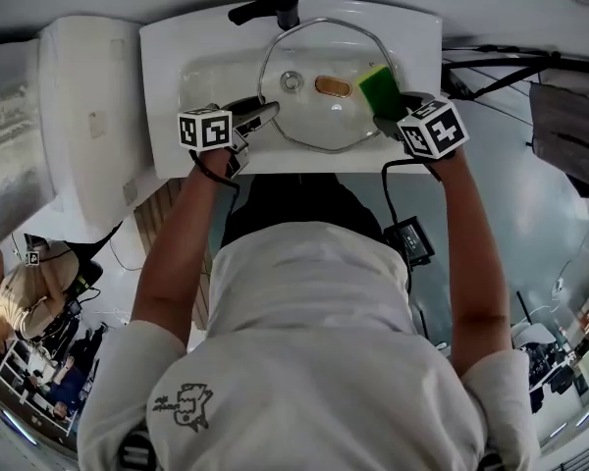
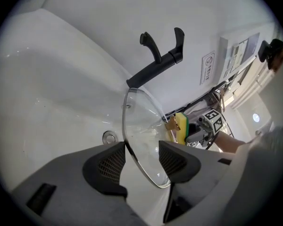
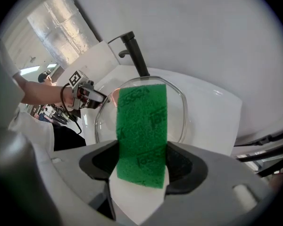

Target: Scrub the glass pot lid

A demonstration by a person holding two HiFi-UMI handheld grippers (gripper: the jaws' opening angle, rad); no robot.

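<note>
Head view: both arms reach forward over the white sink (image 1: pixel 162 67), and the glass pot lid (image 1: pixel 324 116) is in its basin. Left gripper view: the left claw (image 2: pixel 141 161) stands wide with the lid rim between its pads, not pressed. The wall sign (image 2: pixel 208 67) is too small to read. Right gripper view: the right claw (image 3: pixel 141 166) grips the green sponge (image 3: pixel 141 126), whose embossed print is unreadable.

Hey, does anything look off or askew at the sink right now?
The round glass pot lid looks tilted in the white sink, its rim between the left gripper's open jaws with nothing clamping it, so it might slip.
</note>
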